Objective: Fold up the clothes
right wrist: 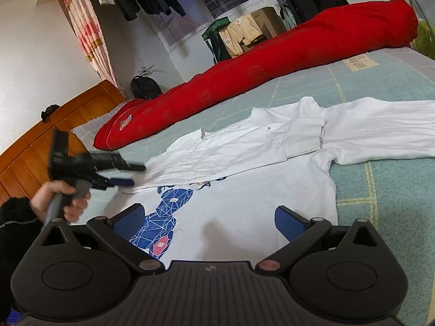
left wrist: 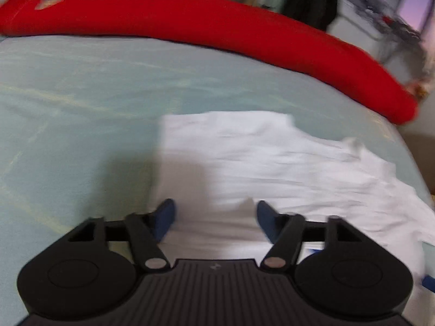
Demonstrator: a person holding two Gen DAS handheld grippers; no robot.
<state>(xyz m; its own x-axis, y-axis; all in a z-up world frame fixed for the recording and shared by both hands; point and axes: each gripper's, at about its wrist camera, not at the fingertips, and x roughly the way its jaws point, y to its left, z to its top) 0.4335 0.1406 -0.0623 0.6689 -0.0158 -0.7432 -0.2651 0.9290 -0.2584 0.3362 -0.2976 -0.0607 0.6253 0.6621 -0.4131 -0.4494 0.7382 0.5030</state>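
Nearest in the right wrist view, the right gripper hangs with its jaws spread wide and nothing between them, low over the printed front of the white shirt, just beside the blue bear print. The shirt lies flat on the bed, its body running away from this gripper towards the far sleeve, which stretches out to the right; one side panel is already laid over across the chest.

Further off on the left, a hand carries the left gripper at the shirt's left edge. In its own blurred view the jaws stand partly apart with a small peak of white cloth rising between them; whether the pads actually press on it I cannot tell, though it looks unpinched. That edge lies straight ahead of the left gripper, so the left side is the nearer one for the next fold.

Beyond the shirt, the long red bolster lies along the far side of the bed.
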